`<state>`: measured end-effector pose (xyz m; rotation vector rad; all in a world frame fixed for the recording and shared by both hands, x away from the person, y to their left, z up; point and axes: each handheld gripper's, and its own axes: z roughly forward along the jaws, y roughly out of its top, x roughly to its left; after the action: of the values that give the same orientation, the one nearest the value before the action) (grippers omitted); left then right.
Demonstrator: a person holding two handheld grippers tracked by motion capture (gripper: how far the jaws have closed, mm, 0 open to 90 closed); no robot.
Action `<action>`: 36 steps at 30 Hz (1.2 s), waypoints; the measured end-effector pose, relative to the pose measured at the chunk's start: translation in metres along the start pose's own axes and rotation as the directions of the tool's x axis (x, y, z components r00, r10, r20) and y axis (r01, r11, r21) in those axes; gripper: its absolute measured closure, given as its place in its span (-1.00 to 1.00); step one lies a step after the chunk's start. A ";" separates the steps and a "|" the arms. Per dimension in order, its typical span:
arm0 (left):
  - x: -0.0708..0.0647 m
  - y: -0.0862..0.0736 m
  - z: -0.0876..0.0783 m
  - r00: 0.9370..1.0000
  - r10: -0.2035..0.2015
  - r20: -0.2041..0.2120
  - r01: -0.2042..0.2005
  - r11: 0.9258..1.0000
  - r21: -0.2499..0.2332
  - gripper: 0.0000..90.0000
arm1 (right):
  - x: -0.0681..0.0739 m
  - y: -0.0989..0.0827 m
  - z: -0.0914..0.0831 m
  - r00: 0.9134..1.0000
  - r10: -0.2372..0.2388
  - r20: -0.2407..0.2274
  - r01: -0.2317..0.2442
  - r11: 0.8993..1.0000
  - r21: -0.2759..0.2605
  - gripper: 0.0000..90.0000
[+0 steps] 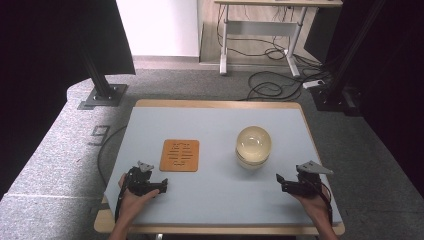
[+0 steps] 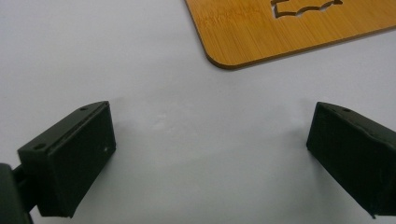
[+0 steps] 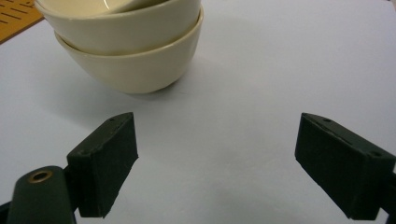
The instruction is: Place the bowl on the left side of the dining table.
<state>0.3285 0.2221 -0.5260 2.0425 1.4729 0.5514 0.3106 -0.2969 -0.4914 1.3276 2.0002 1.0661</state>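
While wide open, left claw [image 1: 161, 186], right claw [image 1: 281, 182] rest near table edge [image 1: 220, 229].

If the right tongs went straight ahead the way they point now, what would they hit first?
Probably the stacked cream bowls. They stand just ahead of the open right tongs, though left of centre, so the tongs might only clip them.

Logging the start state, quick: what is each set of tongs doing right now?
Left tongs: open, holding nothing, over bare table just short of the wooden mat.
Right tongs: open, holding nothing, short of the stacked bowls.
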 end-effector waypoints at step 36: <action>-0.001 -0.001 0.000 1.000 0.004 -0.008 -0.004 1.000 -0.009 -0.97 | 0.000 0.052 -0.002 0.999 -0.026 -0.024 0.024 0.995 -0.093 -0.67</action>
<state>0.3269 0.2217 -0.5267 2.0388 1.4684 0.5677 0.3362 -0.2860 -0.4476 1.2440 1.9551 1.1549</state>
